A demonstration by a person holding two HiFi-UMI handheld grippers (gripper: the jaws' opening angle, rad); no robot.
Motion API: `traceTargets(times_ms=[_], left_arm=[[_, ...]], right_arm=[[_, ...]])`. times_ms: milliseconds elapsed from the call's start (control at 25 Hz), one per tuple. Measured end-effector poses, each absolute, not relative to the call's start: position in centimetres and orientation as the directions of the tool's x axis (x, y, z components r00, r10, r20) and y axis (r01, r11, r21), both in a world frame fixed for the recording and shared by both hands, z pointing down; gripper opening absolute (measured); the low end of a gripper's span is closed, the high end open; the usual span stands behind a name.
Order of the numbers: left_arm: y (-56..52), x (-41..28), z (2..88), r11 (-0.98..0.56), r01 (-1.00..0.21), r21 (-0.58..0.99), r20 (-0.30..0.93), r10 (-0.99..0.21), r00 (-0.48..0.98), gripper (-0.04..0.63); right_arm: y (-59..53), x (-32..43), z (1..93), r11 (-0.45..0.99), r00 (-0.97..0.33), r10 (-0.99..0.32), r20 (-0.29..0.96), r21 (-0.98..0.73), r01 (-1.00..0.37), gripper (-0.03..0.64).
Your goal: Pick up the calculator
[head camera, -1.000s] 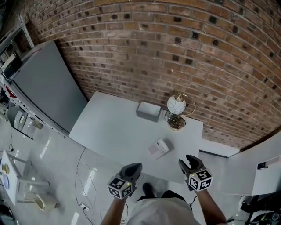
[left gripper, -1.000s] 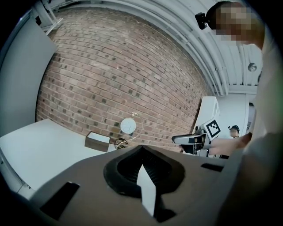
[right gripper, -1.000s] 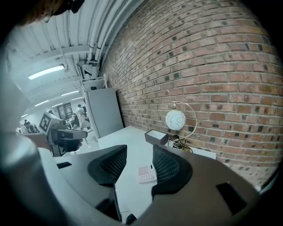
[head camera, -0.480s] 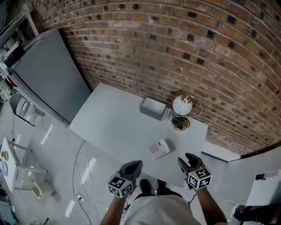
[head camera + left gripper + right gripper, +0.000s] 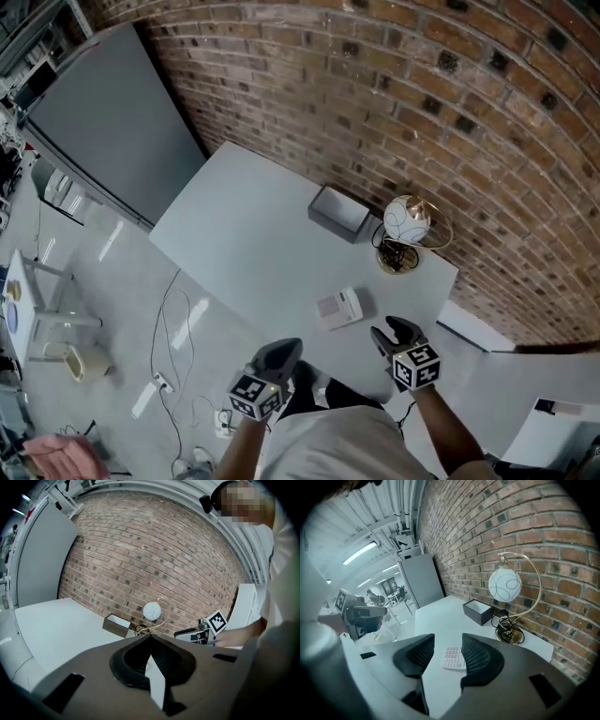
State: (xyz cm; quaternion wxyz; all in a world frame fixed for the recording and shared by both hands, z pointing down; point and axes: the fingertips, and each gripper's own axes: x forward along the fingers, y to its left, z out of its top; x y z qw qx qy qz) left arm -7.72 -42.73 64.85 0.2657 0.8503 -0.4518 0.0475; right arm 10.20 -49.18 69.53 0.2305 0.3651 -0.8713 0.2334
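Note:
The white calculator [image 5: 339, 307] lies flat near the front edge of the white table [image 5: 244, 244]. In the right gripper view the calculator [image 5: 453, 657] shows in the gap between the jaws, still some way ahead on the tabletop. My right gripper [image 5: 387, 331] hangs open just off the table's front edge, to the right of the calculator, with nothing held. My left gripper [image 5: 280, 356] is lower and to the left, in front of the table, jaws shut and empty [image 5: 150, 640]. The left gripper view shows the right gripper [image 5: 200, 633] off to its right.
A grey open box [image 5: 338, 214] stands at the back of the table. Beside it is a brass lamp with a white globe [image 5: 409, 221] and a coiled cord at its base [image 5: 509, 629]. A brick wall [image 5: 394, 103] runs behind. Cables lie on the floor [image 5: 178, 328].
The head view has swung, so the table sits more diagonally. Both grippers stayed low in front of the table; the right one has edged closer to the calculator.

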Motion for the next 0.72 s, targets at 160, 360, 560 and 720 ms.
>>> traceTargets(times_ms=[160, 360, 560, 720], left_arm=[[-43.8, -7.5, 66.9, -0.438, -0.808, 0.394, 0.343, -0.745, 0.572, 0.014], [-45.0, -7.0, 68.8, -0.431, -0.819, 0.379, 0.373, -0.739, 0.561, 0.014], [-45.8, -6.2, 71.0, -0.418, -0.821, 0.389, 0.408, -0.721, 0.560, 0.014], [-46.6, -5.8, 73.0, -0.407, -0.820, 0.403, 0.427, -0.708, 0.562, 0.014]], right_arm=[[-51.2, 10.3, 73.1, 0.643, -0.635, -0.489, 0.598, -0.244, -0.726, 0.197], [-52.5, 9.8, 77.9, 0.674, -0.642, -0.405, 0.651, -0.262, -0.691, 0.198], [-53.5, 9.7, 82.5, 0.670, -0.644, -0.327, 0.692, -0.310, -0.674, 0.198], [-54.3, 9.2, 85.7, 0.671, -0.639, -0.261, 0.723, -0.340, -0.659, 0.201]])
